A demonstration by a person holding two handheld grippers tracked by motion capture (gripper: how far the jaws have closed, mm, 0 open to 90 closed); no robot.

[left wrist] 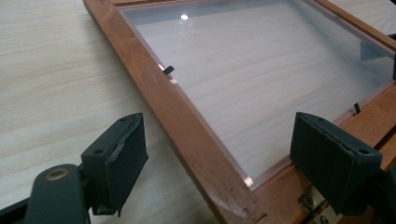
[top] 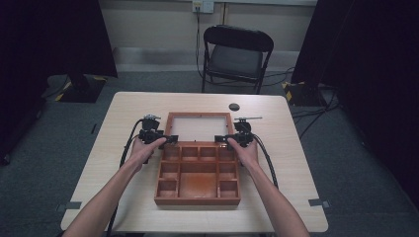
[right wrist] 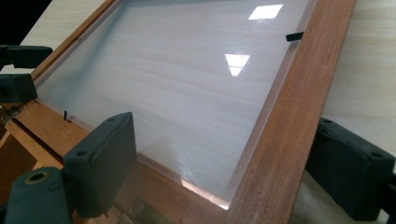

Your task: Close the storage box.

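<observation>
The brown wooden compartment box sits mid-table, its glass-paned wooden lid flat toward the far edge. Left gripper and right gripper straddle the lid's hinge-side corners, jaws released, pads clear of the frame.

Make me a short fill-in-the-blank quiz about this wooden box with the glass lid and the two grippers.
1. The lid of the wooden box lies flat on the ____, fully open.
2. The lid's frame holds a clear ____.
3. The left gripper and the right gripper each straddle one side rail of the lid, fingers ____, not pressing it.
4. Behind the table stands a black folding ____.

Missing words: table; pane; open; chair
</observation>
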